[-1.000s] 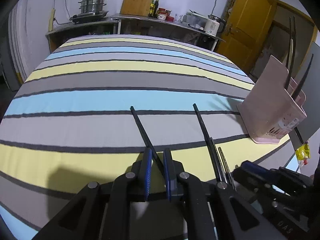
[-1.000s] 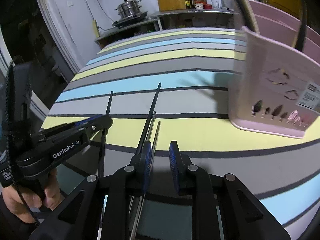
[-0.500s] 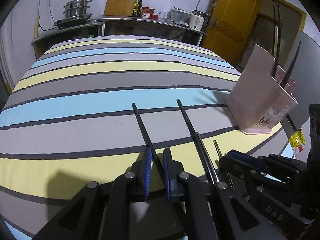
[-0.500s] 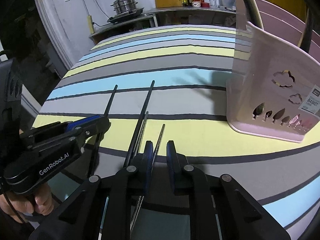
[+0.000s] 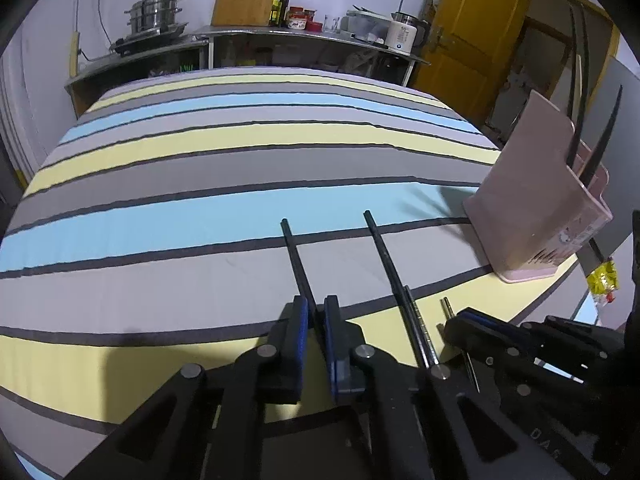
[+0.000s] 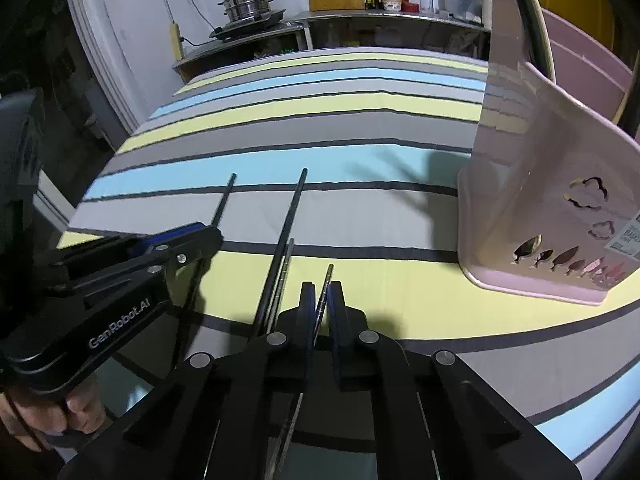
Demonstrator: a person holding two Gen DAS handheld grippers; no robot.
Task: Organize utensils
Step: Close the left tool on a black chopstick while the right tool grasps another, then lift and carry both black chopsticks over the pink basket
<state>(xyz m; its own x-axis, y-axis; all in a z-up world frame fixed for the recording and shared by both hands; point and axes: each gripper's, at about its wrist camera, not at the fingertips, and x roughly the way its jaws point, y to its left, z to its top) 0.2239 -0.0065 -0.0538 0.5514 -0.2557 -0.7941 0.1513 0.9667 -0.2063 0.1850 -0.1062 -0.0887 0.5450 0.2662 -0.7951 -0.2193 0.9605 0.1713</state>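
Now the right gripper (image 6: 321,305) has just closed its fingers on a thin metal chopstick (image 6: 325,285) lying on the striped counter (image 5: 240,184), while the left gripper (image 5: 315,322) stays clamped on a black chopstick (image 5: 296,256), so both look ready to lift toward the pink holder (image 6: 532,208).

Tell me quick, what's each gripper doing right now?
Left gripper: closed on a black chopstick.
Right gripper: closed on a thin metal chopstick.

Four dark chopsticks (image 5: 382,248) flat on cloth; pink holder (image 6: 532,204) (upright) beside
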